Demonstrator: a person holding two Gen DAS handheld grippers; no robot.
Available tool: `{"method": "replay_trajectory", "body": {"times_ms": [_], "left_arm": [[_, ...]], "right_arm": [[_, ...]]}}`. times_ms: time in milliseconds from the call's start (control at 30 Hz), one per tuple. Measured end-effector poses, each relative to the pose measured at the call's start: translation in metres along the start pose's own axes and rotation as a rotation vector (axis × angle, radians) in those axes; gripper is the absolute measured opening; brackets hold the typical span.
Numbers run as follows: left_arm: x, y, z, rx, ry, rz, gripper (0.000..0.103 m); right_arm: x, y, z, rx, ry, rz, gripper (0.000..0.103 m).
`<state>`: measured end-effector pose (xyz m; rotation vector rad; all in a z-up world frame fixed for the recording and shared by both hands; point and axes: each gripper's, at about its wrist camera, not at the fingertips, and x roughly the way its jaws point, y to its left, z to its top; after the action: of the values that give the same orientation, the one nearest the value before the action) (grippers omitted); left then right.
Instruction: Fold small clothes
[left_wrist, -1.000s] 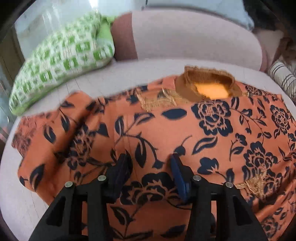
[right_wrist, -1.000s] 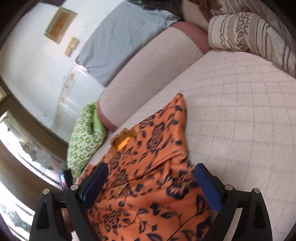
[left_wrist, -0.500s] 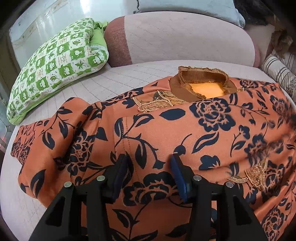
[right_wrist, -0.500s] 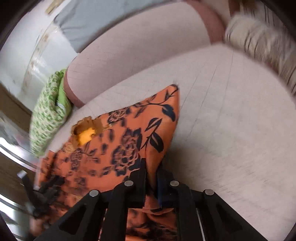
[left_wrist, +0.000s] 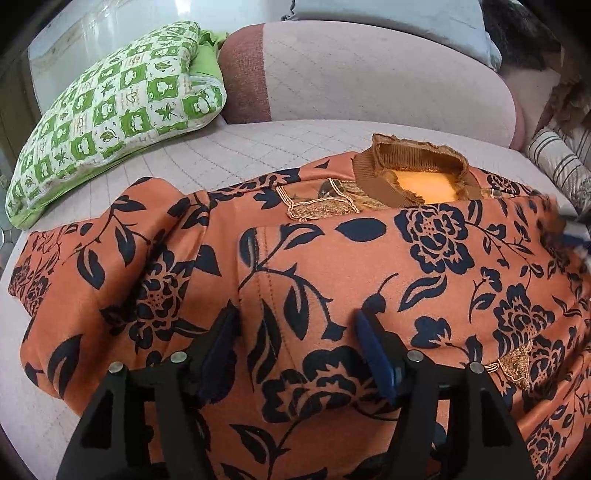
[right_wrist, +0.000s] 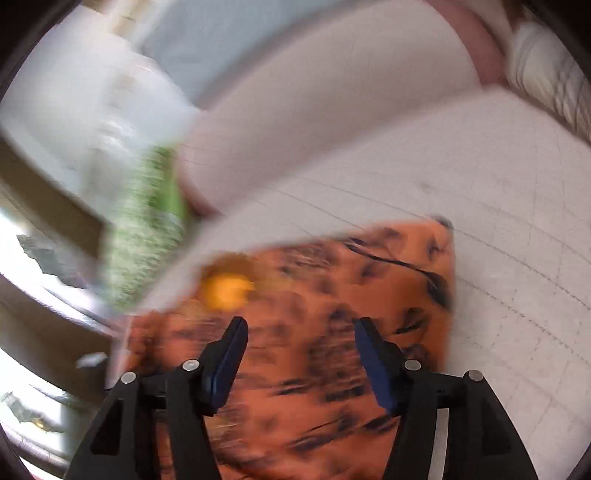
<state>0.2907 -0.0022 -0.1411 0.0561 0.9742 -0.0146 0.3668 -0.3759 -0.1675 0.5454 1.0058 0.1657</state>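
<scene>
An orange top with a dark blue flower print (left_wrist: 332, 258) lies spread on the pale quilted couch seat (left_wrist: 240, 147), brown ribbed collar (left_wrist: 417, 162) at the far side. Its right sleeve is folded across the body. My left gripper (left_wrist: 299, 332) is open just above the garment's middle, holding nothing. In the blurred right wrist view the same top (right_wrist: 332, 302) lies below my right gripper (right_wrist: 299, 343), which is open and empty over the cloth near its right edge.
A green-and-white checked pillow (left_wrist: 110, 110) leans at the far left against the pink couch backrest (left_wrist: 369, 74). A striped cushion (left_wrist: 557, 166) sits at the far right. The bare seat (right_wrist: 498, 221) extends right of the garment.
My right gripper, shut on the garment's right edge half a second ago, has let go and opened, moving fast. My left gripper has stayed open over the cloth.
</scene>
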Motion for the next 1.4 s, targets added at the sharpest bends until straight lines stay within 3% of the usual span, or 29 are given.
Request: {"method": "replay_trajectory", "body": {"times_ms": [33,67,100,133,167,267,300,400,567,700,800,967,1000,1033,1067,1133,1233,1333,1400], "left_arm": [[-0.003,0.003,0.001,-0.011,0.003,-0.018,0.068],[-0.006,0.006,0.001,-0.023,0.001,-0.039,0.068],[-0.014,0.014,0.001,-0.052,-0.011,-0.068,0.068],[-0.021,0.019,0.001,-0.077,-0.026,-0.081,0.068],[-0.038,0.032,0.001,-0.126,-0.062,-0.106,0.068],[-0.08,0.074,-0.008,-0.271,-0.169,-0.148,0.069],[-0.095,0.099,-0.014,-0.348,-0.212,-0.153,0.074],[-0.114,0.18,-0.031,-0.593,-0.276,-0.11,0.079],[-0.065,0.296,-0.045,-0.957,-0.178,-0.193,0.079],[-0.037,0.323,-0.031,-0.996,-0.163,-0.198,0.079],[-0.017,0.343,-0.034,-1.072,-0.113,-0.146,0.079],[-0.006,0.345,-0.026,-1.072,-0.134,-0.108,0.078],[-0.005,0.344,-0.023,-1.075,-0.128,-0.089,0.07],[-0.003,0.348,-0.019,-1.073,-0.1,-0.048,0.029],[-0.001,0.351,-0.019,-1.069,-0.062,-0.017,0.002],[0.005,0.355,-0.018,-1.106,-0.044,0.0,0.005],[-0.01,0.337,0.006,-0.995,-0.046,0.13,0.005],[-0.062,0.288,0.045,-0.776,-0.193,0.218,0.005],[-0.113,0.226,0.075,-0.583,-0.334,0.223,0.005]], "right_arm": [[-0.002,-0.016,-0.002,0.084,-0.046,0.022,0.043],[-0.015,-0.017,-0.006,0.142,-0.101,0.042,0.041],[-0.027,-0.009,-0.011,0.13,-0.131,0.034,0.06],[-0.041,0.007,-0.019,0.067,-0.165,0.042,0.071],[-0.052,0.02,-0.028,0.007,-0.189,0.054,0.073],[-0.077,0.056,-0.07,-0.151,-0.209,0.054,0.073],[-0.08,0.064,-0.089,-0.2,-0.202,0.048,0.073],[-0.075,0.078,-0.139,-0.299,-0.177,0.015,0.073],[-0.076,0.077,-0.183,-0.283,-0.166,0.023,0.073],[-0.075,0.078,-0.19,-0.296,-0.176,0.012,0.073],[-0.076,0.078,-0.185,-0.291,-0.202,0.015,0.073],[-0.073,0.065,-0.183,-0.25,-0.206,0.023,0.073],[-0.071,0.063,-0.184,-0.244,-0.207,0.02,0.073],[-0.069,0.06,-0.184,-0.239,-0.2,0.019,0.073],[-0.068,0.059,-0.184,-0.237,-0.2,0.022,0.073],[-0.069,0.058,-0.183,-0.237,-0.206,0.026,0.073],[-0.071,0.055,-0.182,-0.226,-0.213,0.029,0.073],[-0.077,0.051,-0.183,-0.216,-0.235,0.043,0.073],[-0.079,0.047,-0.183,-0.197,-0.242,0.053,0.073]]}}
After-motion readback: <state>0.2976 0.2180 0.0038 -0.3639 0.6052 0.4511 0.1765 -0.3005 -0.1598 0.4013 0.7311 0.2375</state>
